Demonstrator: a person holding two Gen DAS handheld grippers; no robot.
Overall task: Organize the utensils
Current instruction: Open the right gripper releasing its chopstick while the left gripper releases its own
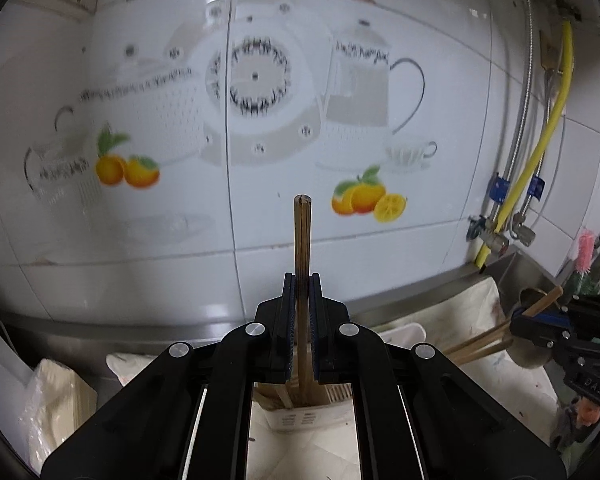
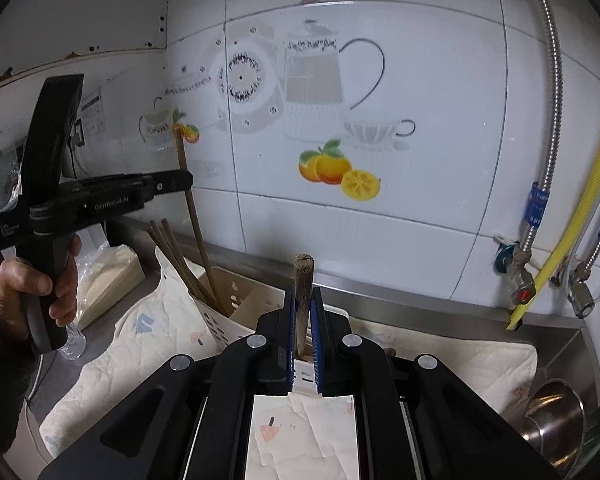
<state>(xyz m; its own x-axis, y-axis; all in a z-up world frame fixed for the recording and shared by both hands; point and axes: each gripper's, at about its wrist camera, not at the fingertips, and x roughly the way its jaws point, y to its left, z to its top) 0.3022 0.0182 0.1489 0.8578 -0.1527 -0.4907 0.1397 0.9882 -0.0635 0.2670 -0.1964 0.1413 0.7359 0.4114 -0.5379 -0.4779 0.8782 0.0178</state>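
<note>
Fingers [image 1: 315,312] of both your grippers are clamped on thin brown wooden chopsticks [image 1: 302,240]; keep each upright, lowering yours squarely into the white slotted plastic holder [image 2: 236,300] below.

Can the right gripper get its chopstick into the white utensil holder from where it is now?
Probably yes. The right gripper, shut on its chopstick, sits just above the white utensil holder. The left gripper holds its own chopstick over the holder's far end, which may crowd that side.
</note>
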